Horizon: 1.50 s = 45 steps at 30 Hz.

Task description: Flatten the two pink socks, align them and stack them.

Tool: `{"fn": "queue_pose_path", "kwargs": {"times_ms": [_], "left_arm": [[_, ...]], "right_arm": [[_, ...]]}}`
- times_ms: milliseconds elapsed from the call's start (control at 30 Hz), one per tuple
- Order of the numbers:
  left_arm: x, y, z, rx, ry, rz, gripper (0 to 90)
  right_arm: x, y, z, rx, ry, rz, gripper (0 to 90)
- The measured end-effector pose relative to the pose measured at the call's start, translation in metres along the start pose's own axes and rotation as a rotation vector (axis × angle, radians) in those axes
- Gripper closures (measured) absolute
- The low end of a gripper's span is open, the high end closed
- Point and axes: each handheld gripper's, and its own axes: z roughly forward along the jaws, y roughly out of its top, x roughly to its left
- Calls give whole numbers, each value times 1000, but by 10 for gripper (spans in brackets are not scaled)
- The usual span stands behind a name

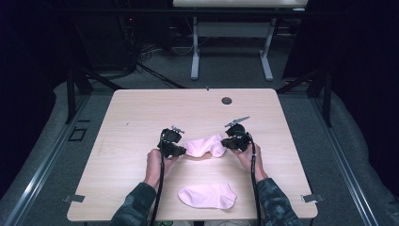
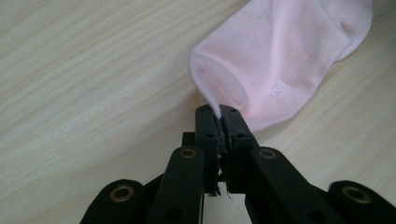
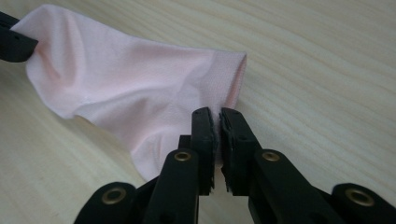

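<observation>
A pale pink sock (image 1: 205, 145) is lying mid-surface, sagging slightly between the two tools: the left tool (image 1: 181, 150) is pinching its open cuff edge, the right tool (image 1: 227, 143) is clamping the other end, both closed tight on the fabric. A second sock (image 1: 207, 196) is lying flat near the front edge of the light wood surface (image 1: 141, 122), which is standing on grey floor in a dark room. The left gripper view is showing a small white logo (image 2: 277, 88) on the held sock.
</observation>
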Motion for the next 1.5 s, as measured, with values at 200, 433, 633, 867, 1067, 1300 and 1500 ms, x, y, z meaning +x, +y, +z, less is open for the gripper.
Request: {"fn": "queue_pose_path", "kwargs": {"times_ms": [200,433,633,867,1067,1300,1500], "left_arm": [[-7,-8,-22,-33,-29,11,869],[-21,-24,-51,-76,-47,41,867],[-27,-38,-63,-96,-79,43,867],[-36,-52,-74,-111,-116,54,864],[-41,-67,-80,-123,-151,37,865],[-46,-82,-85,-115,-184,26,865],[-51,-92,-88,-94,-221,10,865]], "right_arm": [[14,-6,-34,-27,1,-27,838],[32,-19,-68,-65,9,-55,837],[43,-33,-89,-93,28,-48,836],[61,-51,-111,-101,43,-70,835],[71,-61,-120,-98,55,-82,835],[83,-74,-127,-77,70,-92,834],[91,-87,-132,-57,84,-72,834]]}}
